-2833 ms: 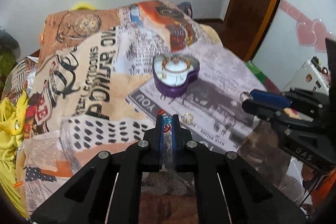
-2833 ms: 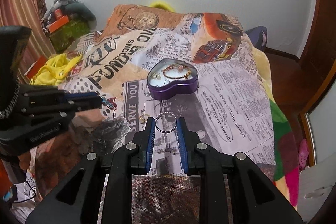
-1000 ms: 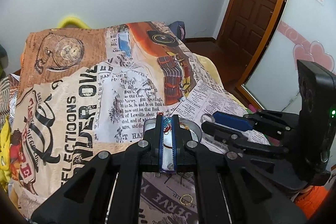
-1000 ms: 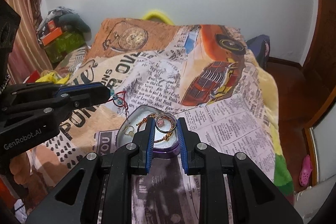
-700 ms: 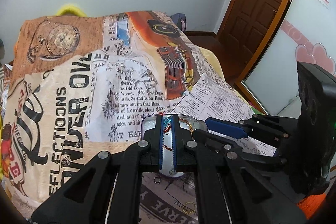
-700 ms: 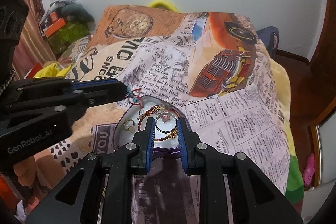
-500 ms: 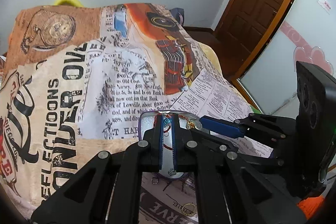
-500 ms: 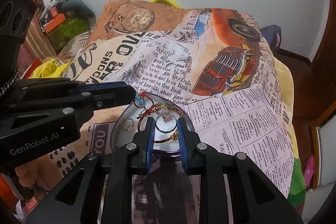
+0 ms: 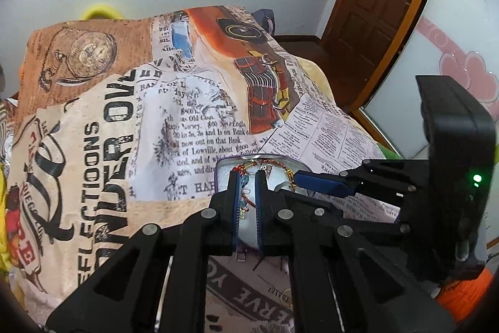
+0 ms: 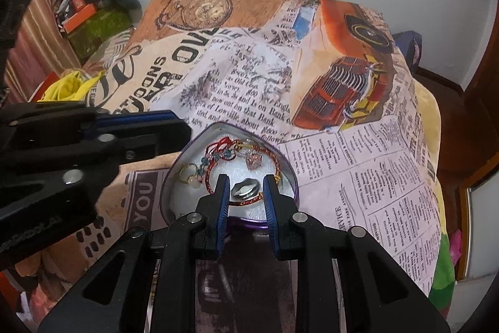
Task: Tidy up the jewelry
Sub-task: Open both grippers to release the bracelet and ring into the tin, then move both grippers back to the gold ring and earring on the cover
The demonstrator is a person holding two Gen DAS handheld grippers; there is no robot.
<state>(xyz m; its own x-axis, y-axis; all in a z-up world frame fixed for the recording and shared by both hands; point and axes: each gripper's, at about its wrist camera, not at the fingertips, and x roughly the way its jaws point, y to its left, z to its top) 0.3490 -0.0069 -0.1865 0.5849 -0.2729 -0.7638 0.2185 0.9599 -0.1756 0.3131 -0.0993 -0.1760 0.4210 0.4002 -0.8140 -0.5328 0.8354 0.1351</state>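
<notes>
A purple heart-shaped tin (image 10: 187,159) with white padding lies open on the bed, also in the left wrist view (image 9: 220,169). Inside it are a red-and-gold bangle (image 10: 274,159), a gold ring (image 10: 187,173) and a pink-stone piece (image 10: 254,164). My right gripper (image 10: 246,188) is shut on a silver ring (image 10: 246,191), tilted just above the padding. My left gripper (image 9: 248,180) is shut on a red thread bracelet with blue beads (image 9: 244,192), whose loops reach into the tin's left lobe (image 10: 220,153). The two grippers (image 9: 296,184) (image 10: 182,130) meet over the tin.
A newspaper-and-car print bedspread (image 10: 343,177) covers the bed. A small gold ring (image 9: 284,297) and a tiny clasp (image 9: 240,257) lie on it in front of the tin. Yellow cloth (image 10: 71,86) and clutter (image 10: 93,17) sit at the left; a wooden door (image 9: 374,5) at the right.
Both grippers came forward and down over the tin. The silver ring sank to the padding and tipped over. The thread bracelet now trails into the tin's left lobe.
</notes>
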